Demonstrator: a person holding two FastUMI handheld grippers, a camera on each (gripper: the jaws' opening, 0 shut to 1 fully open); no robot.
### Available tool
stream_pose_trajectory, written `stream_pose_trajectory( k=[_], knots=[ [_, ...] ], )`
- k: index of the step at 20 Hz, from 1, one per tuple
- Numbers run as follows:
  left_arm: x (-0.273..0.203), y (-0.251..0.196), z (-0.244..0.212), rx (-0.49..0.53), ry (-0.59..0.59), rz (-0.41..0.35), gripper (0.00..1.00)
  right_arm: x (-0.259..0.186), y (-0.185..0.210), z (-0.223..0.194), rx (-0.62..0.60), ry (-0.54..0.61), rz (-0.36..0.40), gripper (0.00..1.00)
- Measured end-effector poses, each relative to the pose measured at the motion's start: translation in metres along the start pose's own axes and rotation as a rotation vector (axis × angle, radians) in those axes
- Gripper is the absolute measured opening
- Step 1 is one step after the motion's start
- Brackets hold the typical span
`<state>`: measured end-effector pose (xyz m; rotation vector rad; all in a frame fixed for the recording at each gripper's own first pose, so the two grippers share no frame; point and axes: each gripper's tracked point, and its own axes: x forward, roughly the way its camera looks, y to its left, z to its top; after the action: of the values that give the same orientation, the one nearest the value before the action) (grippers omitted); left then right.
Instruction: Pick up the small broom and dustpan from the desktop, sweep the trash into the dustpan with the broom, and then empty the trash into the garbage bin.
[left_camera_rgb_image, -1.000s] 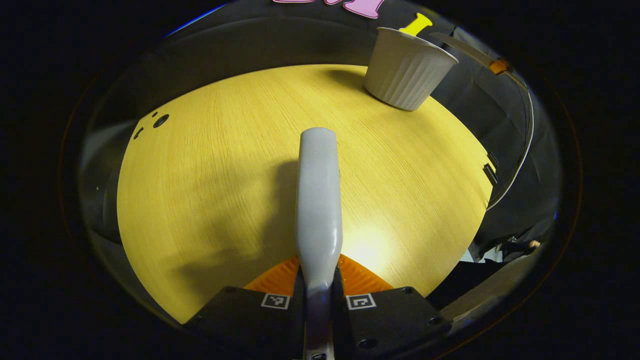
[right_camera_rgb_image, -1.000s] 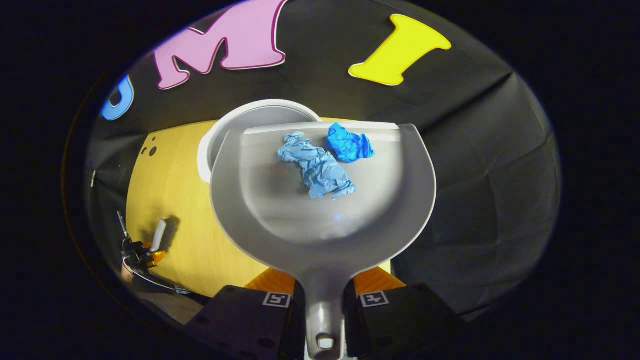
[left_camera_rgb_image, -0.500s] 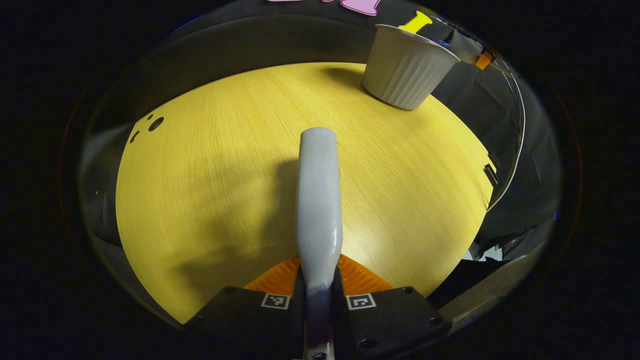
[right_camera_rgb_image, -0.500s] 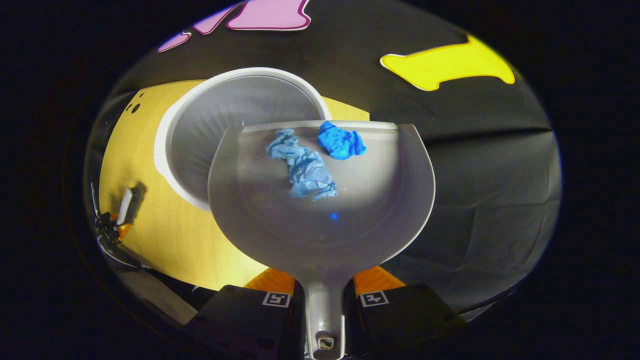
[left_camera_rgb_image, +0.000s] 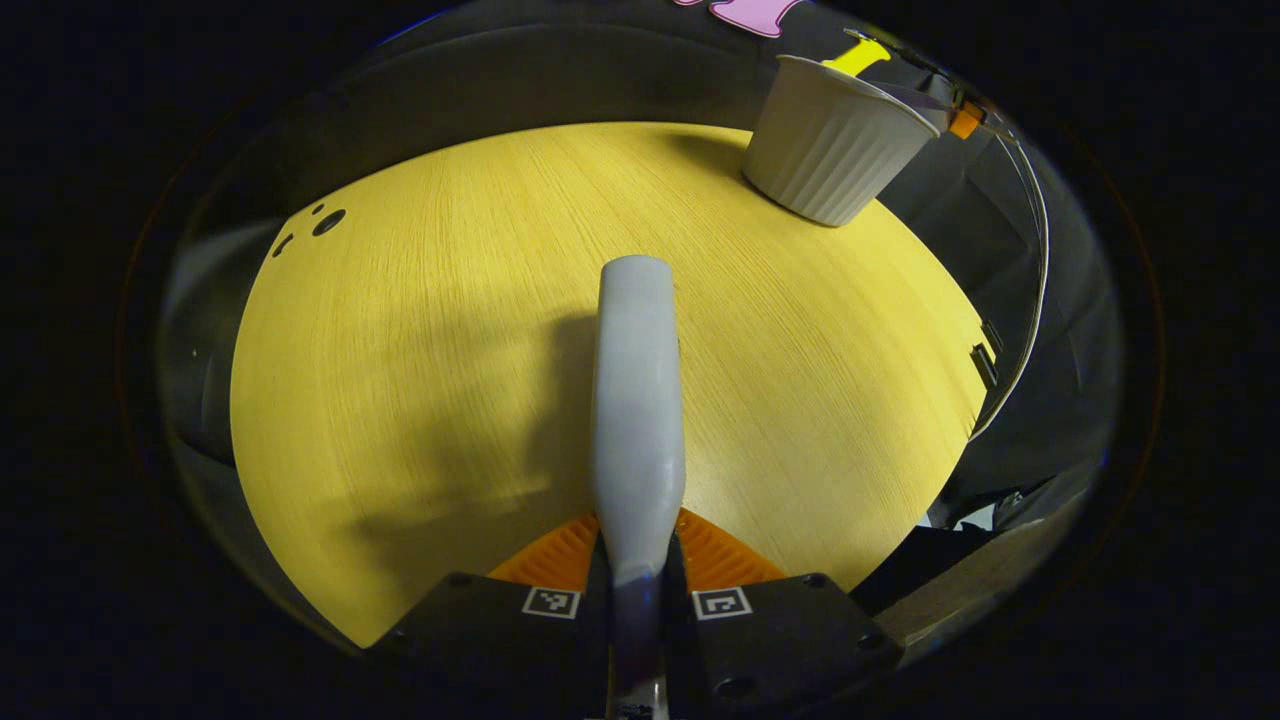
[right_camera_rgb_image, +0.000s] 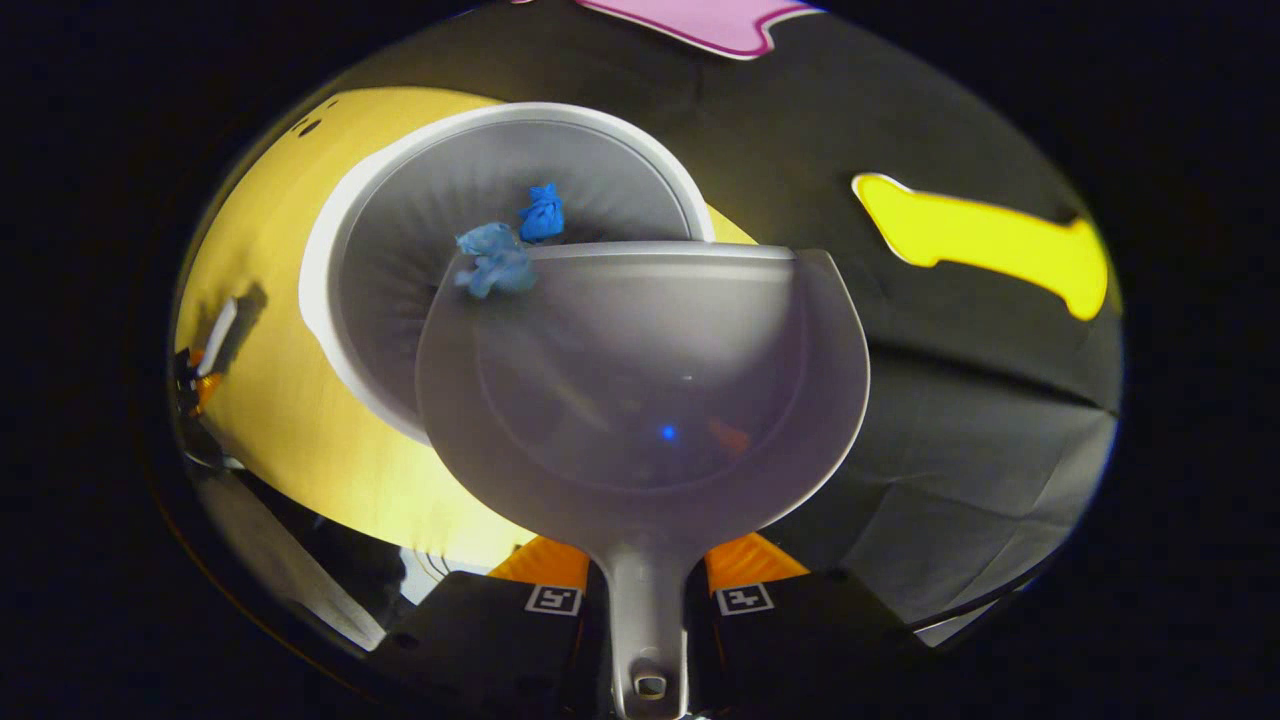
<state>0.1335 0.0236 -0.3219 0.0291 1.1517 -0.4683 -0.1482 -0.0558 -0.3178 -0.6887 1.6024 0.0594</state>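
1. Dustpan (right_camera_rgb_image: 640, 400) was clamped at its handle stem between the fingers of the right gripper (right_camera_rgb_image: 648, 610), pan tilted forward with its front lip over the white garbage bin (right_camera_rgb_image: 400, 220).
2. Trash: a pale blue crumpled wad (right_camera_rgb_image: 492, 262) lay at the pan's lip, partly over the edge; a darker blue wad (right_camera_rgb_image: 542, 212) was past the lip, against the bin's inner wall. Whether the darker one was falling or at rest could not be told.
3. Broom handle (left_camera_rgb_image: 637, 400) was gripped near its lower end by the left gripper (left_camera_rgb_image: 637, 600), jaws clenched on it, handle pointing out over the yellow desktop (left_camera_rgb_image: 420, 350). Bristles were not seen here.
4. In the left gripper view the ribbed bin (left_camera_rgb_image: 835, 140) stood at the far right of the desktop, well apart from the broom.
5. Handling judgement, wads: very light and soft, likely to cling to the smooth pan; a steeper tilt or a shake may be needed for the pale one.
6. Handling judgement, dustpan: stiff, light plastic; the narrow stem seems the right hold, though smooth enough to twist in the fingers.
7. Handling judgement, bin: probably light and easy to nudge, so the pan lip should stay off its rim.
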Motion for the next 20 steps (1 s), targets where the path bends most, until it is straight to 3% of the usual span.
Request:
stream_pose_trajectory(
  k=[3,5,8,11,12,14,15,16,20],
  knots=[
    [-0.001,-0.001,-0.002,-0.009,-0.004,0.001,0.3,0.004,0.007,-0.004,-0.077,0.013,-0.009,0.34],
    [-0.002,-0.002,-0.003,-0.007,-0.006,0.003,0.27,0.008,0.007,-0.009,-0.105,0.017,-0.026,0.34],
    [-0.005,-0.002,-0.007,-0.005,-0.002,0.011,0.3,0.006,0.006,-0.007,-0.109,0.013,-0.032,0.34],
    [-0.009,-0.004,-0.009,-0.01,-0.005,0.019,0.27,0.004,0.008,-0.01,-0.091,-0.012,-0.023,0.34],
    [-0.01,-0.003,-0.009,-0.009,-0.005,0.022,0.3,0.003,0.007,-0.012,-0.076,-0.025,-0.017,0.34],
    [-0.012,-0.002,-0.009,-0.007,-0.007,0.032,0.27,-0.003,0.006,-0.011,-0.03,-0.068,-0.001,0.34],
    [-0.013,-0.002,-0.009,-0.004,-0.01,0.036,0.23,-0.008,0.007,-0.008,0.007,-0.106,0.017,0.39],
    [-0.016,-0.001,-0.009,-0.003,-0.01,0.04,0.3,-0.012,0.01,-0.007,0.055,-0.153,0.044,0.34],
    [-0.018,-0.002,-0.007,0.007,-0.008,0.046,0.27,-0.025,0.027,-0.007,0.279,-0.359,0.167,0.33]
  ],
)
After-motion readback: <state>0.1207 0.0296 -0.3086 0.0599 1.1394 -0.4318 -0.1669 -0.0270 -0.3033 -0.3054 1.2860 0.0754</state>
